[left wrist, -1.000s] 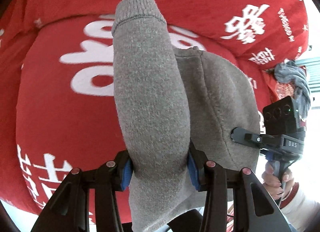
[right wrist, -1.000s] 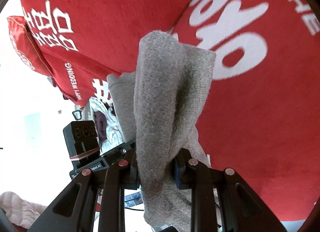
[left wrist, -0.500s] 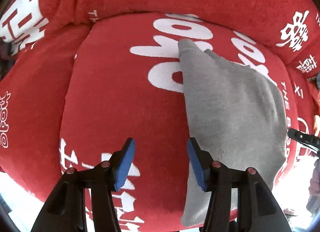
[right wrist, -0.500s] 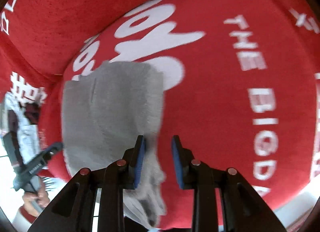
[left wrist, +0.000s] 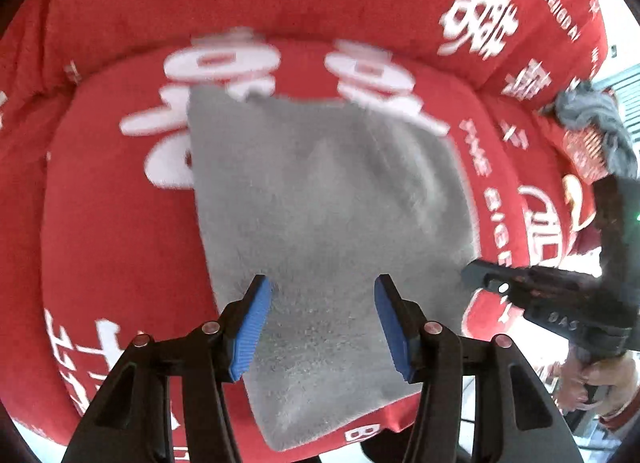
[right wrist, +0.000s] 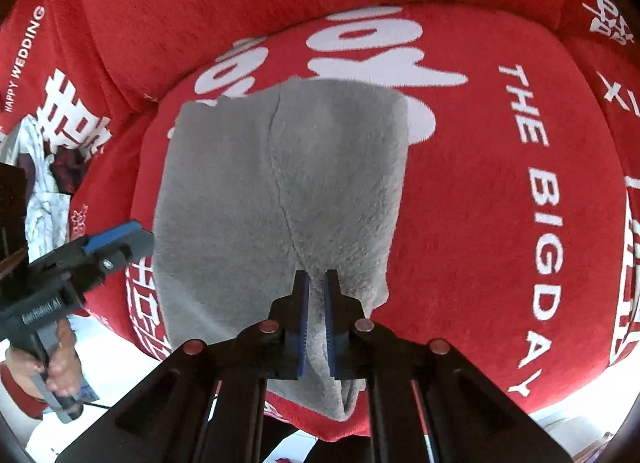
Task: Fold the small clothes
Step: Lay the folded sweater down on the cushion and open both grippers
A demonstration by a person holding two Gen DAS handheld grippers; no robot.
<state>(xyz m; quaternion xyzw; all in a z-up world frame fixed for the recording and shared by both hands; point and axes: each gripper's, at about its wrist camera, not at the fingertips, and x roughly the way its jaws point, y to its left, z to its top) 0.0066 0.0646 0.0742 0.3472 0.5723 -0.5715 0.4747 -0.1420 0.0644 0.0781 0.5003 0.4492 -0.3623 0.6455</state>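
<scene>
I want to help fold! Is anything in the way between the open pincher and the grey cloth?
Nothing visible. The left gripper hovers with open jaws right over the grey garment, which lies spread on the red cushion. The right gripper is shut at its near edge.

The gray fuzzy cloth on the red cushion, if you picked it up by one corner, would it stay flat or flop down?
Probably flop. The gray cloth looks soft and fleecy, with a crease running down it, so it likely bends easily. It lies moulded to the rounded red cushion, which suggests limp fabric. It seems light and unlikely to slip.
</scene>
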